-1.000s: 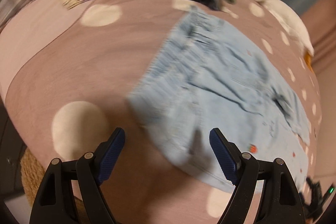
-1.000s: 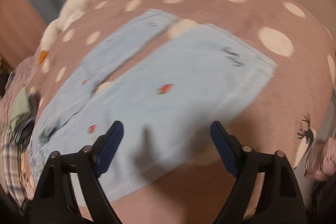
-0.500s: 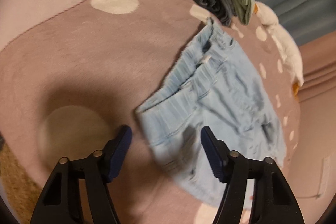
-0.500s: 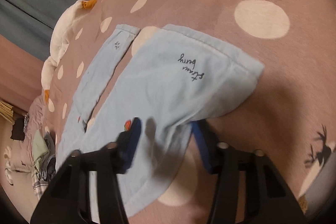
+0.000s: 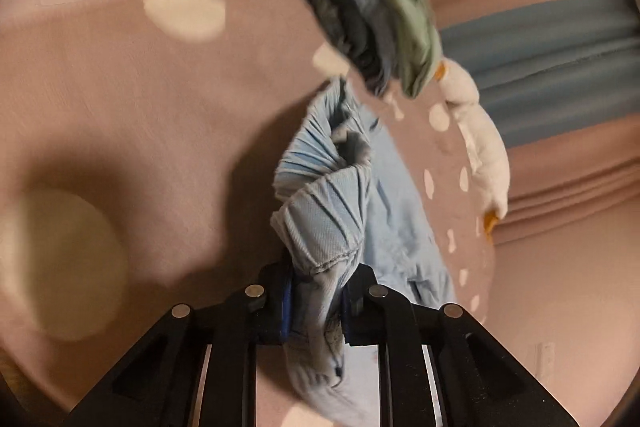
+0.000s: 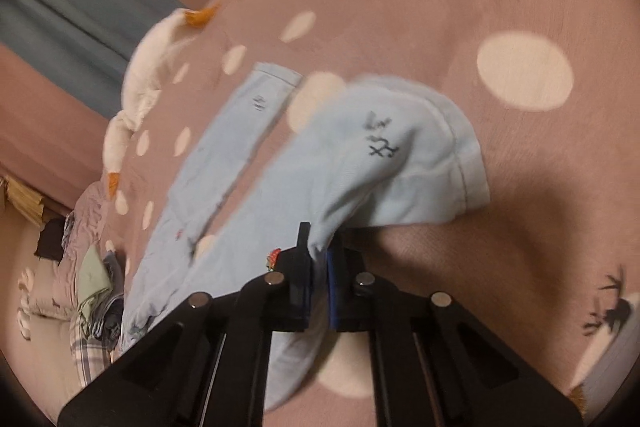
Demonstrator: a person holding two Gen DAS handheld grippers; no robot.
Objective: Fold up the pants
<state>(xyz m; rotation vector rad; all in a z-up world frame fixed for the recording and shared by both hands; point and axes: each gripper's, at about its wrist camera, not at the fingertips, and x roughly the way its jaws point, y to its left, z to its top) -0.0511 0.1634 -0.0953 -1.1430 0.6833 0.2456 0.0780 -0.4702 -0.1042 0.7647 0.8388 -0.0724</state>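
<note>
Left gripper (image 5: 314,301), wide apart a second ago, now clamped on bunched waistband of pants (image 5: 320,223). Right gripper (image 6: 318,291) likewise closed on leg edge; hem (image 6: 460,163) lifted, draped ahead of claw.

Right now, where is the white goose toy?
The goose toy lies along the far edge of the dotted blanket, left in the right wrist view, just beyond the pants and before the curtain.

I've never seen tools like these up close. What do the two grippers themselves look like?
Both look alike. The left gripper and right gripper are matte black plastic frames with triangular cut-outs and round silver pins at the joints. Their fingers carry dark blue pads. No cables, markings or sleeves show.
</note>
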